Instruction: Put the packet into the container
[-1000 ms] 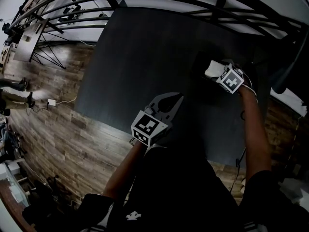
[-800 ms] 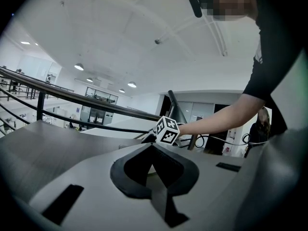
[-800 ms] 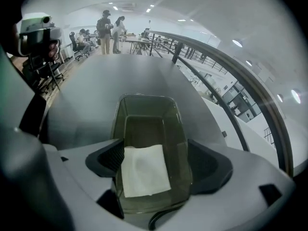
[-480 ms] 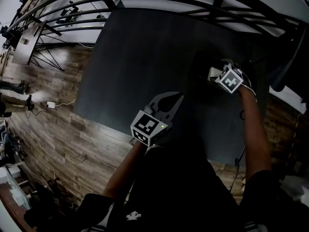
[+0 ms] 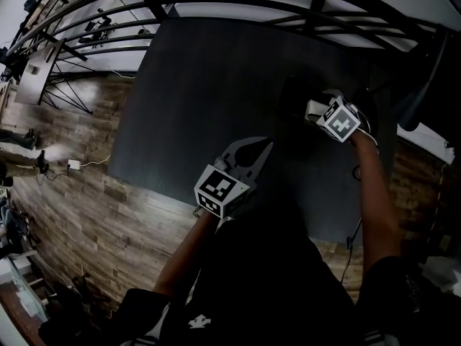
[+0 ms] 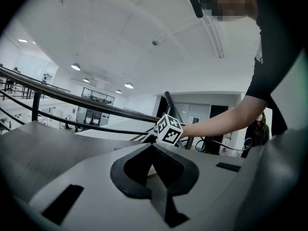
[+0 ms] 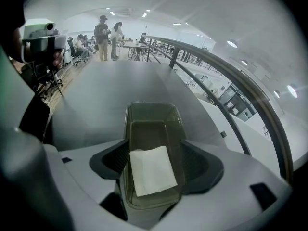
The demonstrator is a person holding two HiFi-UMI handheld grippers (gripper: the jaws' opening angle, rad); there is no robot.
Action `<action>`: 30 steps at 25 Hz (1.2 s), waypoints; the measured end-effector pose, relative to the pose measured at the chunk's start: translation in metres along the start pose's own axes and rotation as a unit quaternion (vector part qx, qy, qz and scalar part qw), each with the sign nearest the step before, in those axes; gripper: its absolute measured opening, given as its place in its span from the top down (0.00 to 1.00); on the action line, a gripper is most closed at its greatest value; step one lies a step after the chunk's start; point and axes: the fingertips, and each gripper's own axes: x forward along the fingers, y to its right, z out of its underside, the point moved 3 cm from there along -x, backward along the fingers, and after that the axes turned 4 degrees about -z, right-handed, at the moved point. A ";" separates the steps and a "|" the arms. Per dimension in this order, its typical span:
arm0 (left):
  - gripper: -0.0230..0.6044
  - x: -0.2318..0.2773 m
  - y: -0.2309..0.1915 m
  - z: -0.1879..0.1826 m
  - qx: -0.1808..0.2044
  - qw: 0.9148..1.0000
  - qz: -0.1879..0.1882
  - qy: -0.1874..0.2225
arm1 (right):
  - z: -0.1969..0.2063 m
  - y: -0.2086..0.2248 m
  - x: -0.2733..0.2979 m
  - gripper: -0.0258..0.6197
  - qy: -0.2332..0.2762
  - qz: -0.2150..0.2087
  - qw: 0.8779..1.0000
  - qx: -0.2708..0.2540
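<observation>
A clear plastic container (image 7: pixel 152 106) stands on the dark table (image 5: pixel 209 78), and a white packet (image 7: pixel 151 171) lies flat in its near end. My right gripper (image 7: pixel 155 154) is over the container with a pad along each side wall. Its jaws are closing and I see no press on the walls. In the head view the right gripper (image 5: pixel 322 111) is at the table's right, with the packet (image 5: pixel 311 109) showing white beside its marker cube. My left gripper (image 5: pixel 266 144) hovers at the table's near middle. Its jaws (image 6: pixel 153 150) meet with nothing between them.
A dark metal railing (image 5: pixel 238 2) runs along the table's far side. Wooden floor (image 5: pixel 72 193) lies to the left, with a white cable (image 5: pixel 86 156) on it. People (image 7: pixel 108 30) stand at desks far beyond the table's end. The table's left half is bare.
The right gripper has shifted slightly left over the container, and less of the white packet shows beside its cube. The left gripper has stayed in place.
</observation>
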 end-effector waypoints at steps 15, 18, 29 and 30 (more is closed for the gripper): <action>0.97 0.009 0.010 -0.019 0.022 0.999 0.022 0.018 | -0.050 -0.045 -0.093 0.67 0.203 0.055 0.976 0.054; 0.97 0.012 0.011 -0.023 0.026 0.999 0.028 0.019 | -0.058 -0.059 -0.116 0.72 0.250 0.069 0.963 0.074; 0.97 0.016 0.034 -0.044 0.033 0.997 0.055 0.046 | -0.062 -0.124 -0.179 0.89 0.378 0.122 0.909 0.128; 0.97 0.015 0.037 -0.046 0.036 0.997 0.058 0.048 | -0.061 -0.129 -0.182 0.91 0.387 0.126 0.903 0.133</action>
